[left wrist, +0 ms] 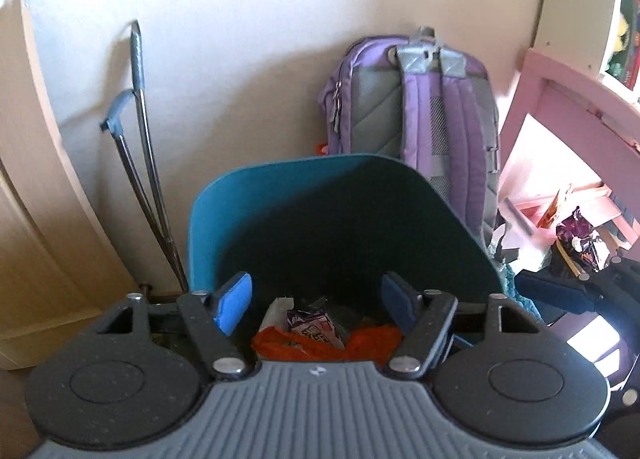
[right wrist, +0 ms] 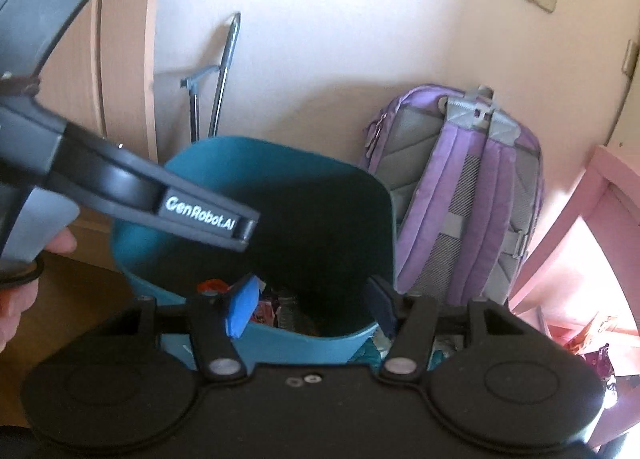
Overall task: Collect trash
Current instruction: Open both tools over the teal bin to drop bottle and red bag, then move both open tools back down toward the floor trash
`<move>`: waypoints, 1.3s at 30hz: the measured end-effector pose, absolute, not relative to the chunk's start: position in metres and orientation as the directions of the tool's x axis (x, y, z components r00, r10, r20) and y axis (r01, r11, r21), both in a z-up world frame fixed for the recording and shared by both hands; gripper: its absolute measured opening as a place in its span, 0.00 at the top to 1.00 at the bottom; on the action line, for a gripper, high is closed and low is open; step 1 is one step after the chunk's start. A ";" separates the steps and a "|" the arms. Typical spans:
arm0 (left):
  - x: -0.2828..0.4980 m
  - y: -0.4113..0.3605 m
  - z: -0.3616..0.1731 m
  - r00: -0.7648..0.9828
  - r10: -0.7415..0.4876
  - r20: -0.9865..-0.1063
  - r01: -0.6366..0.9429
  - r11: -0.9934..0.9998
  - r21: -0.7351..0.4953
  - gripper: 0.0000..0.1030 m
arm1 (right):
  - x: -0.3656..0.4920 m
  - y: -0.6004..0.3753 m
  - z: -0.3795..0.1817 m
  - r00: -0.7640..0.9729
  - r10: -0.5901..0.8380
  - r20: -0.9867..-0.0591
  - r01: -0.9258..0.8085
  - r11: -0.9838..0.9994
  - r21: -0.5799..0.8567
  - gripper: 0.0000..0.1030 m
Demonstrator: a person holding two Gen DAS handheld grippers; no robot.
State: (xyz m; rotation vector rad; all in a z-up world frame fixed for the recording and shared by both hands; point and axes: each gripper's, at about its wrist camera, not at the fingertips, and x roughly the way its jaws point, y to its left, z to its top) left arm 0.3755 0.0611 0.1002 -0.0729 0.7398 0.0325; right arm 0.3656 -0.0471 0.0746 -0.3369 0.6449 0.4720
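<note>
Left gripper [left wrist: 316,305] gapes empty above binned wrappers [left wrist: 316,329].

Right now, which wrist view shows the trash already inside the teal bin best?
The left wrist view: it looks down into the teal bin, showing the orange wrapper and purple packet between the open left gripper. In the right wrist view, the trash is mostly hidden.

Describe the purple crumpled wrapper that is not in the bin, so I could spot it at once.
Start at the purple backpack against the wall behind the teal bin. Look right, under the pink furniture, where loose litter lies on the floor. The wrapper is the shiny, crumpled dark-purple one with white patches, right of an orange-brown packet.
</note>
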 end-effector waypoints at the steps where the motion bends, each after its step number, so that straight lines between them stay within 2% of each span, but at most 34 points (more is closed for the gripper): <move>1: 0.368 0.060 0.105 0.746 0.003 -0.666 -0.052 0.997 -0.054 0.29 | 0.360 -0.049 0.079 0.704 0.315 -0.636 -0.515 0.844 -0.152 0.42; 5: 0.340 0.055 0.121 0.767 -0.005 -0.642 -0.033 0.998 -0.048 0.22 | 0.336 -0.057 0.094 0.719 0.321 -0.617 -0.511 0.846 -0.154 0.42; 18: 0.246 0.042 0.134 0.792 -0.036 -0.609 0.027 0.999 -0.023 0.19 | 0.264 -0.092 0.112 0.723 0.347 -0.597 -0.505 0.856 -0.115 0.40; 33: 0.184 0.047 0.069 0.724 -0.095 -0.683 0.043 0.995 -0.094 0.18 | 0.216 -0.119 0.047 0.637 0.358 -0.683 -0.508 0.861 -0.021 0.39; 35: 0.181 0.049 0.055 0.712 -0.098 -0.695 0.036 0.994 -0.103 0.14 | 0.213 -0.121 0.035 0.619 0.358 -0.699 -0.507 0.862 -0.007 0.39; 36: 0.180 0.050 0.047 0.705 -0.099 -0.702 0.033 0.994 -0.107 0.05 | 0.213 -0.122 0.027 0.610 0.355 -0.708 -0.505 0.863 -0.002 0.39; 37: 0.180 0.051 0.038 0.697 -0.102 -0.710 0.031 0.993 -0.113 0.01 | 0.213 -0.123 0.020 0.602 0.352 -0.717 -0.504 0.864 0.001 0.39; 39: 0.181 0.053 0.019 0.679 -0.114 -0.725 0.028 0.991 -0.129 0.00 | 0.213 -0.124 0.002 0.578 0.347 -0.738 -0.504 0.864 0.012 0.39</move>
